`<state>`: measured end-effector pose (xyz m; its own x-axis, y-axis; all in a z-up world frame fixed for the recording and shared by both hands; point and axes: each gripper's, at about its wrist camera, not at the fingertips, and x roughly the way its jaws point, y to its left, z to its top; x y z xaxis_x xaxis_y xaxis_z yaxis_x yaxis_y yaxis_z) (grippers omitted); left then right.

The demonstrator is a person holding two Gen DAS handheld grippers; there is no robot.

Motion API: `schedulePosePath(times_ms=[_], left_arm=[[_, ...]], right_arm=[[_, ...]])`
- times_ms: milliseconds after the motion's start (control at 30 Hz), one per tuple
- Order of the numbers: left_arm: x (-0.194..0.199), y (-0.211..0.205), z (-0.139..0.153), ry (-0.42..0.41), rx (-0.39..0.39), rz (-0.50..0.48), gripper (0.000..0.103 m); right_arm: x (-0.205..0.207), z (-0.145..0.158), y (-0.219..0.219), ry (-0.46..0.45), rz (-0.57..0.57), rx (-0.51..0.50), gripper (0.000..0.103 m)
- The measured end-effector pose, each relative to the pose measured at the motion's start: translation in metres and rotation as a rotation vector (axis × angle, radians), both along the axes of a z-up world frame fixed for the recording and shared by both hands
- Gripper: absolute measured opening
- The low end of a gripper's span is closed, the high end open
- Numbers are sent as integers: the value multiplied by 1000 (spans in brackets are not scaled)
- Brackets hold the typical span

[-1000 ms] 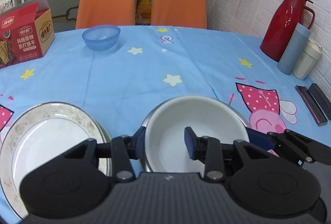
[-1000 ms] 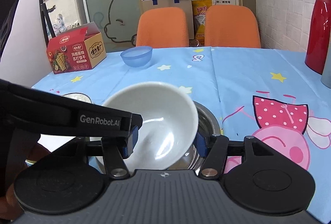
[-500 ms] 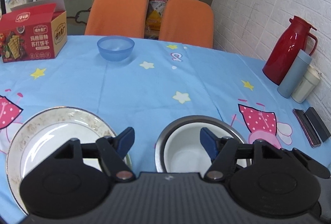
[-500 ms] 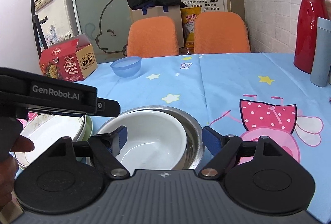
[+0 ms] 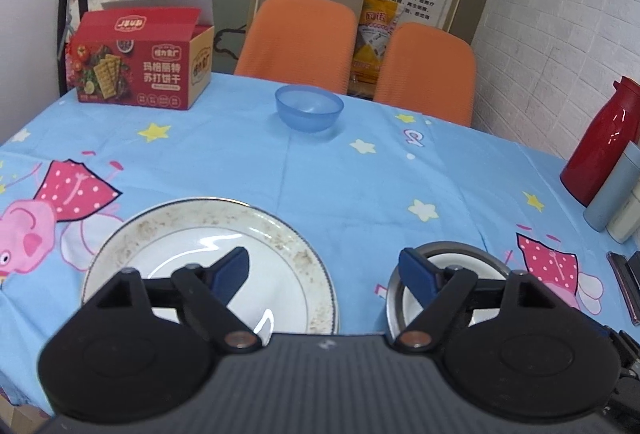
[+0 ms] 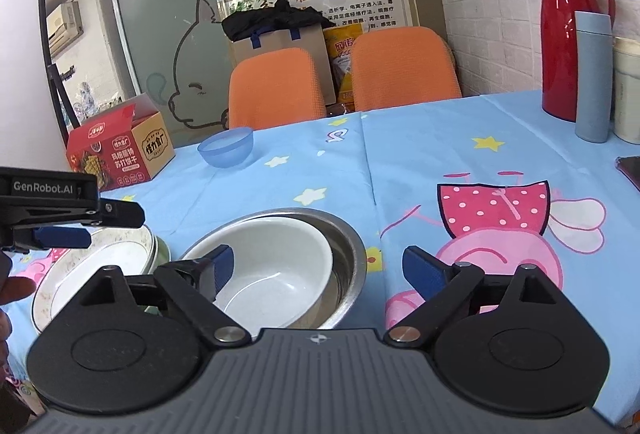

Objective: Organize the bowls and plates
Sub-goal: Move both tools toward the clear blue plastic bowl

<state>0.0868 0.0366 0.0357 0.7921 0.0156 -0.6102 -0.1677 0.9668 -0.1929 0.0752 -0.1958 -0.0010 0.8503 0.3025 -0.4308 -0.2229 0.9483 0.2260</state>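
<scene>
A white bowl (image 6: 276, 270) rests tilted inside a steel bowl (image 6: 348, 254) near the table's front; both show behind my left gripper's right finger as the steel bowl (image 5: 456, 254). To their left lies a speckled white plate (image 5: 208, 246), on top of other dishes (image 6: 156, 254). A blue plastic bowl (image 5: 309, 107) stands far back, also the blue bowl (image 6: 226, 147). My left gripper (image 5: 324, 272) hovers between plate and bowls, its jaws opening with nothing between them. My right gripper (image 6: 316, 268) is open over the bowls' near rim, gripping nothing.
A red cracker box (image 5: 140, 67) sits at the back left. A red thermos (image 6: 564, 33), a grey-blue flask (image 6: 594, 73) and a cream cup (image 6: 628, 89) stand at the right by the brick wall. Two orange chairs (image 5: 296, 37) are behind the table. A hand (image 6: 12, 290) shows at the left.
My right gripper let the white bowl down into the steel bowl and opened wide. My left gripper widened and drew back to the left, off the steel bowl's rim.
</scene>
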Motion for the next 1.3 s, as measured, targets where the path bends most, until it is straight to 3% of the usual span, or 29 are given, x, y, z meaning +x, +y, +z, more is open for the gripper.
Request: schedulePosePath(times_ms=[67,100,133,500,900,1100,1300], left_arm=[[-1,3,-1,0,5,11,86],[-1,5,-2,0,0,15,98],[-2,8,-3,-5,-4,22,103],[-9,33,1,-47,-34,37,102],[3,97,9,-70,-72,90,102],[34,138,22,-69,-67,75,102],[104,170,36,-11,-179,21,102]], right_arm=[[1,0,0,9,-1,-7,103],[2,-1,2,12,0,-16,103],[2,-1,3,16,2,-26,103],[7,2,34,31,61,-92,103],[39,23,74,18,155,-186,103],[79,49,105,-25,254,-284,103],[155,80,148,-54,366,-380,103]])
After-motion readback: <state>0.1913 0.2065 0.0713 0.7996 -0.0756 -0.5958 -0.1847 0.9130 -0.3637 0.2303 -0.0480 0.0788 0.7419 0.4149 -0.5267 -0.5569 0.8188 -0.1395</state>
